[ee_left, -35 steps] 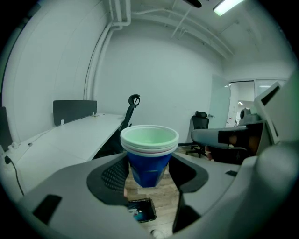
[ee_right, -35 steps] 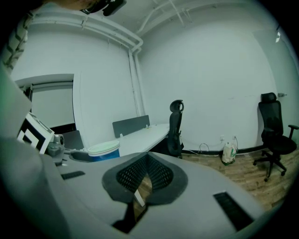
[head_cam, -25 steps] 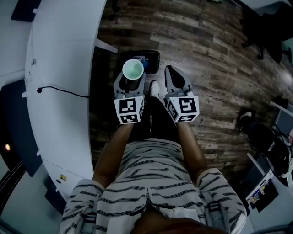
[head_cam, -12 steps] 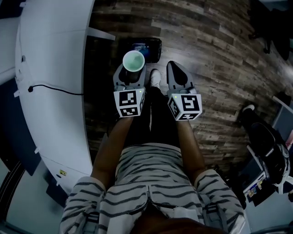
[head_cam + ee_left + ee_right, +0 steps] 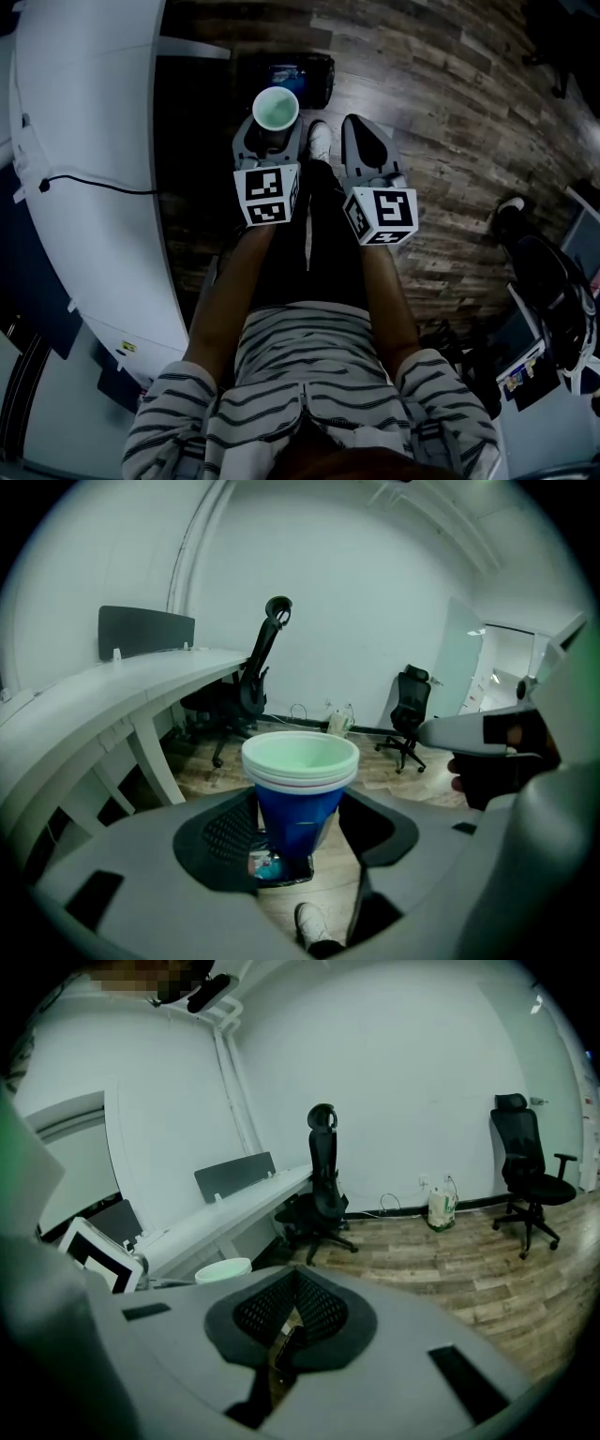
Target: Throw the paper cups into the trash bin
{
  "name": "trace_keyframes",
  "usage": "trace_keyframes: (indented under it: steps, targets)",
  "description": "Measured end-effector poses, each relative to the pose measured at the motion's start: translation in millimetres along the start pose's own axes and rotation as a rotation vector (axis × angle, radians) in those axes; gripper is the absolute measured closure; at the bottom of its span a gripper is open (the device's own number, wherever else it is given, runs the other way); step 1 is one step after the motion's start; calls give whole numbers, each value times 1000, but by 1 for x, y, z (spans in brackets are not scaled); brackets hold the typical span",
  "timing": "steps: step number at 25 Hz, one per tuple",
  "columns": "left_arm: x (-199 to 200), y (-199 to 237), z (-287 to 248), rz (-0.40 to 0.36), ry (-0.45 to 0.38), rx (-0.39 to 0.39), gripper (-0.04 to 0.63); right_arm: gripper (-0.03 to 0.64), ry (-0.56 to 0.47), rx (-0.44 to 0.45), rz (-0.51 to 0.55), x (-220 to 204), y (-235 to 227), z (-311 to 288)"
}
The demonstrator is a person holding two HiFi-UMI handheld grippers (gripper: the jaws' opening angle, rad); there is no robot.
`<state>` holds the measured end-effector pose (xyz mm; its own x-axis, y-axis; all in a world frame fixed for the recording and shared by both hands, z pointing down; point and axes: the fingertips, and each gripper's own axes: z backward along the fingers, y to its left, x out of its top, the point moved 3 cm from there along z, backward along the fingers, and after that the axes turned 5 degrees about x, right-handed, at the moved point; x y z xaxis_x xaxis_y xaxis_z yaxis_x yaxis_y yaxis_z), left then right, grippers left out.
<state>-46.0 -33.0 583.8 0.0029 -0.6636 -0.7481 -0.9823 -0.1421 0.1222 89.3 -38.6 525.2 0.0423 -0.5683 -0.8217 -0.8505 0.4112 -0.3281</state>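
Left gripper (image 5: pixel 295 829) clamped on stacked blue paper cups (image 5: pixel 300 782), held upright. Black trash bin (image 5: pixel 307 79) on wood floor (image 5: pixel 441 103), below them. Right gripper (image 5: pixel 293 1324) closed, empty.

You're standing in an office. A long curved white desk (image 5: pixel 84 94) sweeps along your left, with a black cable (image 5: pixel 103 183) trailing across its top and a dark divider panel (image 5: pixel 145 630) fixed along its far edge. A high-backed black swivel chair (image 5: pixel 323 1185) is pulled up to the desk, and a second office chair (image 5: pixel 527 1162), with armrests and a castor base, stands out by the wall. The wood-plank floor (image 5: pixel 441 103), the plain white walls (image 5: pixel 356 592) and a small black trash bin (image 5: pixel 314 75) on the floor just beside the desk fit the same kind of room.
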Motion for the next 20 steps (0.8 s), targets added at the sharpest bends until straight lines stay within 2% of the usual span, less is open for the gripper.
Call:
trace_keyframes:
  steps: [11,20]
  targets:
    - [-49,7,-53,-8,94,-6,310,600,38,10,-19,-35,-5,-19]
    - [-84,3,-96,-49,172,-37,310,600,67,-14,-34,-57,-22,-28]
